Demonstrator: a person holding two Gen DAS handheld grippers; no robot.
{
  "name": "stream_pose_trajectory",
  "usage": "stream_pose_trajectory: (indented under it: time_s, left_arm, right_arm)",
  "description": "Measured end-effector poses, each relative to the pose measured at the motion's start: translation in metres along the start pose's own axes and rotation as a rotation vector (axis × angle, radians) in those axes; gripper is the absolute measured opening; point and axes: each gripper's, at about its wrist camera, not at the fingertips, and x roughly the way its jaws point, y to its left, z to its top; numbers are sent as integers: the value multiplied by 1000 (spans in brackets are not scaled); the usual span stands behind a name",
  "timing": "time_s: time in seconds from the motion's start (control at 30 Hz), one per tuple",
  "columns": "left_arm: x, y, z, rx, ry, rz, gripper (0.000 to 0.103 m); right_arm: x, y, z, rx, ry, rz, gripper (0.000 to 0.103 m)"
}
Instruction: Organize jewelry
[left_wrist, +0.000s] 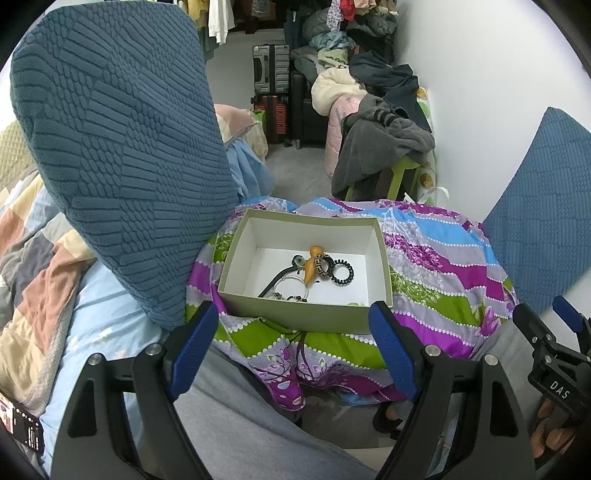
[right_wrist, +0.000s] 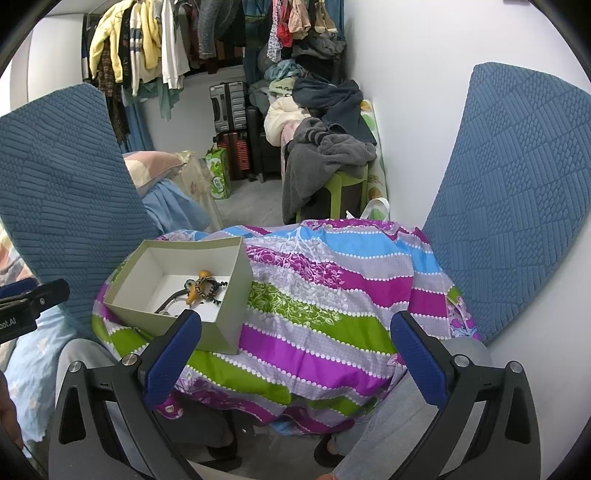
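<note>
Here the left tool hangs with its blue pads wide apart and nothing between them, tilted down toward the worktop, which is draped in a striped purple, green and blue cloth. Straight ahead of that tool, just beyond its fingertips, sits the open box with its long side running across the tool's line of sight, so the near wall faces the pads squarely. The jewelry lies inside on the white floor, slightly past the box's middle: an orange drop-shaped piece, a patterned black-and-gold ring, a black coil band to the right, and a dark cord with a silver hoop trailing toward the near-left corner.

The right tool is also spread open and empty. From it the box lies ahead and off to the left, its near corner just beside the left fingertip, so the left tool appears the better placed for reaching in. A bare stretch of cloth lies dead ahead of the right tool.

The left view looks down into the box and shows the pieces apart from one another; the right view sees them bunched behind the box wall, and I cannot tell there which pieces touch. The right view alone shows the open cloth beside the box.
</note>
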Motion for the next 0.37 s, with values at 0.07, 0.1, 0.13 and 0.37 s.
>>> stream_pose_trajectory:
  time_s: [0.07,0.1,0.13,0.37]
  left_arm:
    - [0,0,0,0,0,0,83]
    - [0,1,0,0,0,-2,83]
    - [0,1,0,2,0,-2,83]
    - [0,1,0,0,-2,1,83]
  right_arm:
    - [0,0,0,-1,1,0,103]
    - [0,0,0,-1,2,1,103]
    - [0,-1,0,0,1,2,103]
    - [0,0,0,-5,3,1,103]
